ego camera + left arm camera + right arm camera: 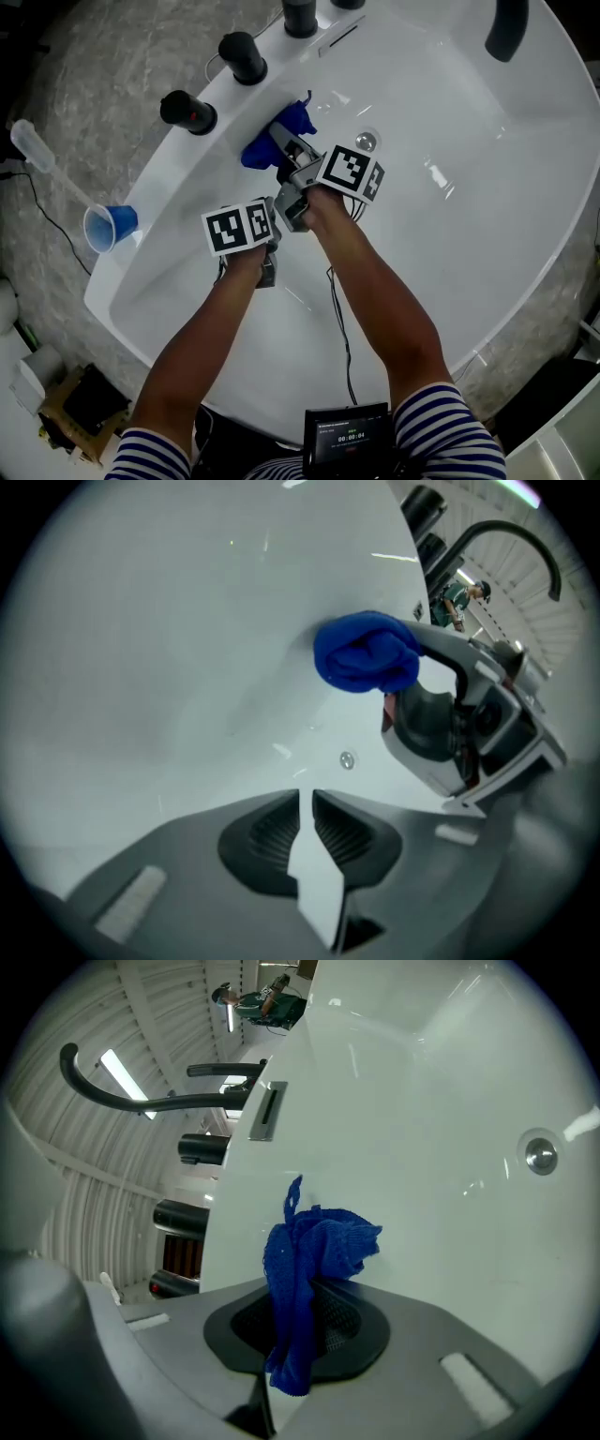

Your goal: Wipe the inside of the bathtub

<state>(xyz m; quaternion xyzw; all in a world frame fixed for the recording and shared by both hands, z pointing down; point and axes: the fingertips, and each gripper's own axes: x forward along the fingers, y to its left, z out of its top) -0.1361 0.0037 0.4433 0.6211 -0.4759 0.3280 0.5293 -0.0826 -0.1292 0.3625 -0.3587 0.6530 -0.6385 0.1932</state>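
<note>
The small screen (348, 437) at the bottom of the head view shows a row of digits that looks like 00:00:04. The line above it is too small to read. Both cubes (239, 228) (352, 172) bear black-and-white square markers, without letters.

Grey mottled floor (103, 56) is spreading over the head view's upper left around the bathtub (450, 234) — a blue cup (111, 227) is standing at the left, just beside the rim. In the right gripper view's upper left, a strip light (122, 1074) is glowing against ribbed white panelling (84, 1194).
</note>
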